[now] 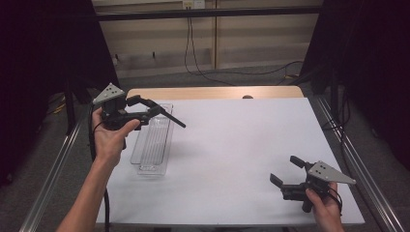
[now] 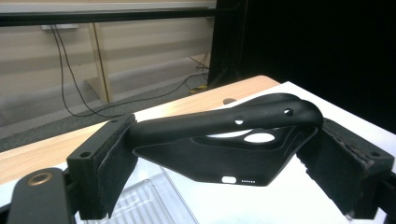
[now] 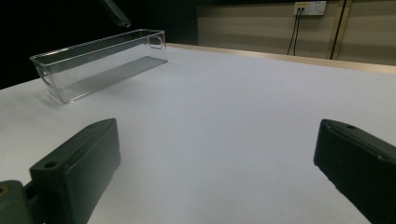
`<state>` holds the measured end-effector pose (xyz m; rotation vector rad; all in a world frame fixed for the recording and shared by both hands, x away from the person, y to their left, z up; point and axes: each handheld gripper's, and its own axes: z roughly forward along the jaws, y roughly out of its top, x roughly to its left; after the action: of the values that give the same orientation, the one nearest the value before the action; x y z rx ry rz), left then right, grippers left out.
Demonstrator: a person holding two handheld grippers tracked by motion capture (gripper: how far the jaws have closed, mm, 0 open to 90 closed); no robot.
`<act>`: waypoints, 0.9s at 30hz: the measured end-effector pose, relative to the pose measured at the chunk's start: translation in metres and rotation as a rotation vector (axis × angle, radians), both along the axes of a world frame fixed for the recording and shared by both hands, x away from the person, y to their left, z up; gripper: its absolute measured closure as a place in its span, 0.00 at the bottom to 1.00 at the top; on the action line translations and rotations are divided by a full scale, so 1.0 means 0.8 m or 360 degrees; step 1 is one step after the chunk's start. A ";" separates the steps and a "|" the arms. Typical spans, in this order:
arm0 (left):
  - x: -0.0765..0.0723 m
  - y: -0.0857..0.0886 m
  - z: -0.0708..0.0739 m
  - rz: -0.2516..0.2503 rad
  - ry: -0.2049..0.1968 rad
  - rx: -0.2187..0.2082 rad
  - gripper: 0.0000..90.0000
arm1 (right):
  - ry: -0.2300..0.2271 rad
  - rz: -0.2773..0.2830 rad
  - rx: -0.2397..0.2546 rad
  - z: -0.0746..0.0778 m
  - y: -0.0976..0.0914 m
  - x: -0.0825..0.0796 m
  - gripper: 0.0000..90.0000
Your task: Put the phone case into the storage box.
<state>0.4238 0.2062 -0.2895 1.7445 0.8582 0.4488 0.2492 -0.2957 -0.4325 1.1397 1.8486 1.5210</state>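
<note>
Clamping black phone case, left hand-held gripper above clear tray.

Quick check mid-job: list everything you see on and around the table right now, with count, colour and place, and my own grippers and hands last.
phone case: 1, black, held between the left gripper's jaws above the bin
bin: 1, clear plastic, long and narrow, on the left part of the table, nothing visible inside
table: 1, white top with a wooden strip along the far edge
cables: several, black, hanging down the far wall to the floor
wall socket: 1, white, on the far wall
left gripper: 1, black, raised over the bin's far end, shut on the phone case
right gripper: 1, black, low over the table's near right corner, jaws open, holding nothing
hands: 2, one on each gripper
</note>
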 end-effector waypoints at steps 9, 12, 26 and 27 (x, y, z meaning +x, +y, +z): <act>0.010 0.008 0.004 0.0092 0.0013 0.0012 0.15 | -0.0003 0.0002 0.0000 0.000 0.000 -0.001 0.00; 0.015 0.010 0.003 0.0124 0.0018 0.0029 0.15 | -0.0006 0.0003 0.0001 0.000 0.001 -0.001 0.00; 0.027 0.016 -0.001 0.0245 0.0038 0.0079 0.15 | -0.0007 0.0011 0.0003 0.000 0.001 -0.001 0.00; 0.028 0.017 -0.001 0.0246 0.0038 0.0087 0.15 | -0.0009 0.0012 0.0002 0.000 0.001 -0.001 0.00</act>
<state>0.4465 0.2195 -0.2900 1.7433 1.0107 0.5593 0.2485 -0.2948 -0.4326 1.1294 1.8505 1.5280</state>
